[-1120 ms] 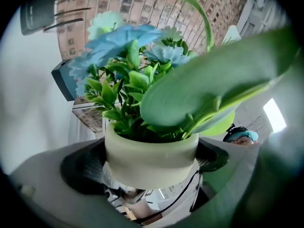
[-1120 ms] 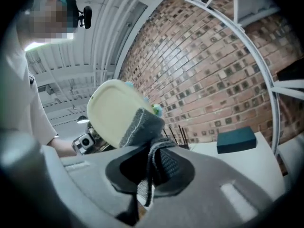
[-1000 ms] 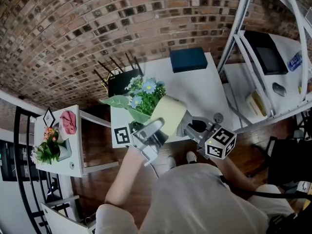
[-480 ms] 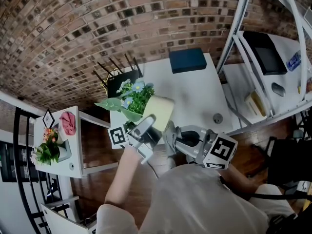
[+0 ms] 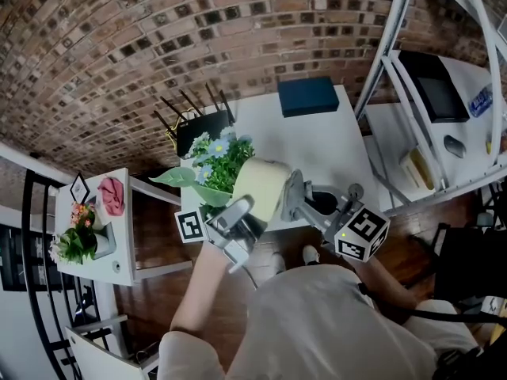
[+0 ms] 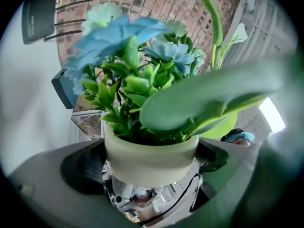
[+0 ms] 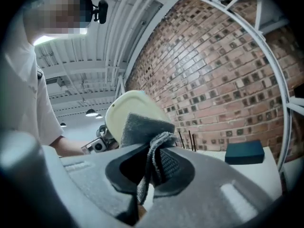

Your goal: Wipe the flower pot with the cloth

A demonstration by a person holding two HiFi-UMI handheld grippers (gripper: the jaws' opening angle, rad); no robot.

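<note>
Two grippers busy: my left gripper (image 5: pixel 244 214) clamps the tilted flower pot (image 5: pixel 260 182); my right gripper (image 5: pixel 295 198) pinches the cloth (image 7: pixel 142 129) at the pot's base. Hard rubbing could lever the pot loose.

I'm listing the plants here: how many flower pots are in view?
2: one flower pot clamped in the left tongs, a second pot on the white side table at the left. More may be hidden.

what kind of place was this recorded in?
Probably an indoor workshop or loft-style studio: bare brick wall, white metal rack beside a white table, and an open ribbed ceiling with hanging lamps in the right gripper view.
</note>
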